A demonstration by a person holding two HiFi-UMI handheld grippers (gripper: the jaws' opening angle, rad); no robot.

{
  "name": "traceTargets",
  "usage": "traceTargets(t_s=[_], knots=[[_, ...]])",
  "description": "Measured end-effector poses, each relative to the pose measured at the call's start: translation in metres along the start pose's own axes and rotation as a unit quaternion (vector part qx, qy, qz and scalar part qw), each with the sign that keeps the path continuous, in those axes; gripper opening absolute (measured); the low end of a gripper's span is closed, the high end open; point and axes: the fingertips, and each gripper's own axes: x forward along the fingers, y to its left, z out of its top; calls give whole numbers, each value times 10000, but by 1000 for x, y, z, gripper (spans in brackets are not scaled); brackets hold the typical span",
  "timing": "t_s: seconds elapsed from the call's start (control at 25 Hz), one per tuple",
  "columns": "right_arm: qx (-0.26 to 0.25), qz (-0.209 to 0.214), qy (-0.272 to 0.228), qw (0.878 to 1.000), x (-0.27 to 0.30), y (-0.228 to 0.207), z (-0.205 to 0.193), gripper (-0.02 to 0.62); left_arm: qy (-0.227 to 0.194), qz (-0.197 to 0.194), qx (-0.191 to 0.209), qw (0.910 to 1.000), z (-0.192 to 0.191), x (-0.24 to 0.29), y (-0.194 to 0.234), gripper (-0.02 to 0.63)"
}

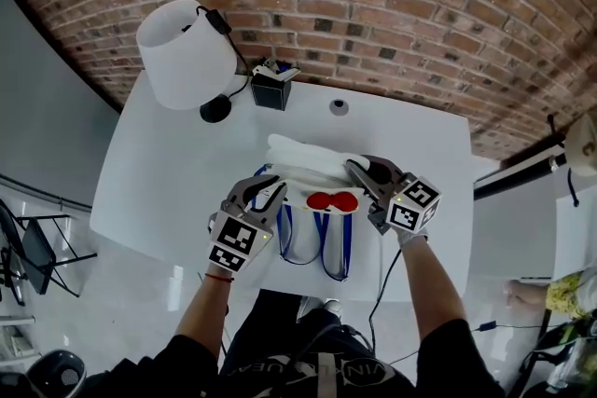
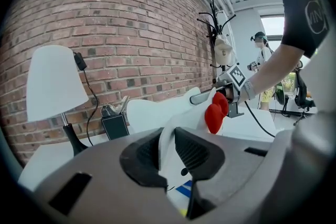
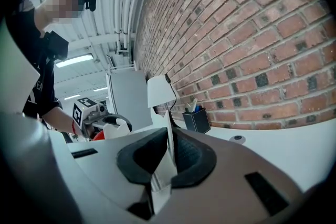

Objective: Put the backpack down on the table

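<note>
Pinched at left by the left gripper (image 1: 268, 193) and at right by the right gripper (image 1: 360, 169), each clamped on a fold of the white fabric backpack with red bow and blue straps (image 1: 298, 158). Held over the near edge of the white table (image 1: 187, 154), blue loops dangling past it; judged not yet set down. Next: carry forward, lower evenly, then release.

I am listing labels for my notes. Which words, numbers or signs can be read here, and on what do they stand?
"VIN": on the person's black sleeve, cut off at the picture's edge.
Print on the shirt: too blurred to read.
The cubes on the left hand-held gripper and the right hand-held gripper: square patterns, no letters.
The backpack: no text seen.
</note>
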Motion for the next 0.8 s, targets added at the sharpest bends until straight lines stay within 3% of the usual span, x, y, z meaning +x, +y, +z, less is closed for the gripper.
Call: traceTargets(t_s=[0.48, 0.8], knots=[[-62, -69, 352, 9993, -5, 8, -1, 25, 184, -301, -34, 9994, -6, -5, -8, 61], [-57, -294, 239, 9993, -19, 8, 13, 38, 262, -45, 57, 9996, -6, -9, -4, 74]])
